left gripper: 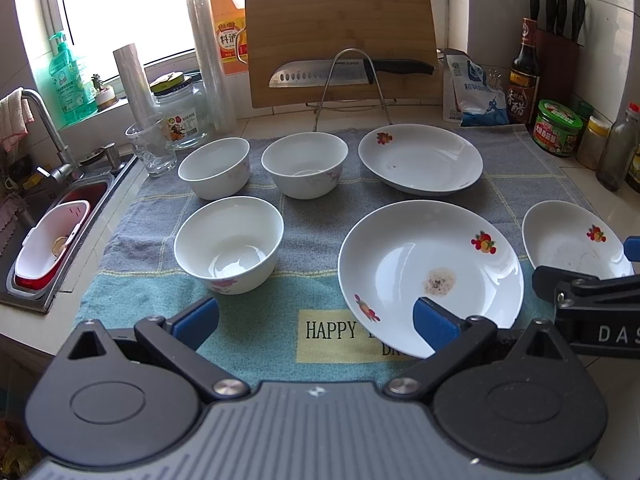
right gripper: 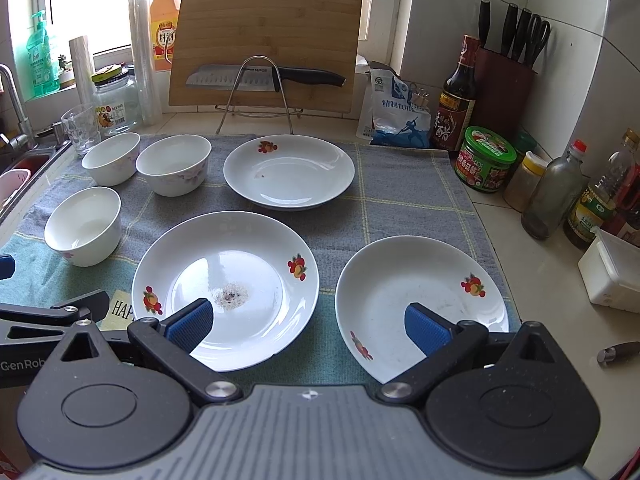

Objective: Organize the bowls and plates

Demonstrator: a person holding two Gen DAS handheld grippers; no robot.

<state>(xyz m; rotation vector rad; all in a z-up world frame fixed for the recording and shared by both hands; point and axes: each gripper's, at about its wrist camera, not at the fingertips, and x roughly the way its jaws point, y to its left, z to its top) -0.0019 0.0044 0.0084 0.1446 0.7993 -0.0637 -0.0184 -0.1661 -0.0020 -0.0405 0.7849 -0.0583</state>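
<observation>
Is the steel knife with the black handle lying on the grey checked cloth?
No, the steel knife rests on a wire rack against the bamboo board.

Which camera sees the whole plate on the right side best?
The right wrist view: the rightmost plate shows nearly whole, only its near edge hidden. The left wrist view catches just part of it, cut off by the right gripper.

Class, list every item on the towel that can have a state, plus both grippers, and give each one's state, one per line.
Left gripper: open, holding nothing.
Right gripper: open, holding nothing.
Three white ceramic bowls: upright, empty, unstacked.
Near white fruit-print plate: flat, with a speckled residue patch.
Right white fruit-print plate: flat, faintly smudged.
Far white fruit-print plate: flat, few specks.
</observation>
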